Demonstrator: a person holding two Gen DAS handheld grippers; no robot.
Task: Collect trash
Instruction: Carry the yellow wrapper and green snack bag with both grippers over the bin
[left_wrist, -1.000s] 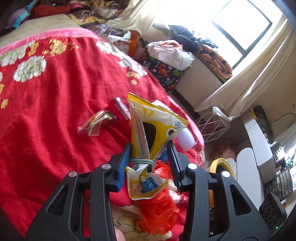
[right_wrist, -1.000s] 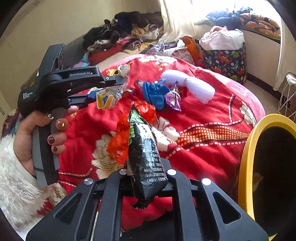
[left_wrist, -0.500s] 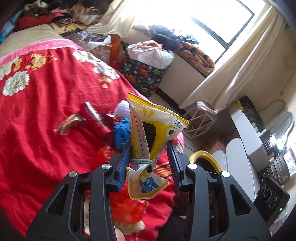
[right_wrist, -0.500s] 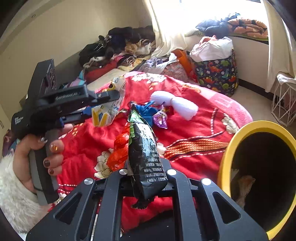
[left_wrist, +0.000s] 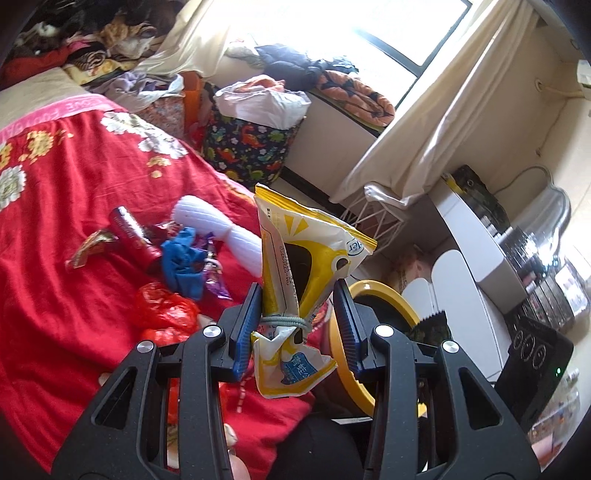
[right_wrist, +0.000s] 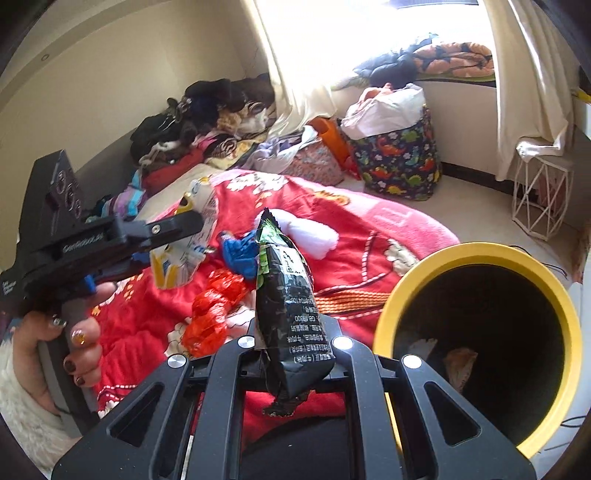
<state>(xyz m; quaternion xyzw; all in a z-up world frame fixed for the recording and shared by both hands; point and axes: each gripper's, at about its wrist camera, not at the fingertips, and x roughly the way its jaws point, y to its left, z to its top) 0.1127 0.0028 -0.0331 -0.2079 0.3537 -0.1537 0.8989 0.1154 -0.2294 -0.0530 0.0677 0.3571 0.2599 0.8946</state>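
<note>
My left gripper (left_wrist: 297, 291) is shut on a yellow-and-white snack bag (left_wrist: 295, 236) tied with a rubber band, held upright above the red blanket (left_wrist: 55, 221). In the right wrist view that left gripper (right_wrist: 173, 229), in a person's hand, carries the same yellow bag (right_wrist: 184, 258). The right gripper (right_wrist: 291, 332) is shut on a black-and-green packet (right_wrist: 284, 280) that stands upright. A yellow-rimmed bin (right_wrist: 480, 254) gapes at the right, with some scraps inside. The bin's rim (left_wrist: 376, 288) also shows behind my left fingers.
On the blanket lie a red plastic bag (left_wrist: 166, 310), a blue crumpled piece (left_wrist: 181, 258), a purple wrapper (left_wrist: 214, 277), a dark red tube (left_wrist: 129, 229) and a white roll (left_wrist: 221, 225). A dinosaur-print bag (left_wrist: 251, 147) and a white wire basket (right_wrist: 543, 192) stand on the floor.
Both grippers have risen and swung toward the bin, which now fills more of the right wrist view. The blanket has slid left. Both grips hold as before.
</note>
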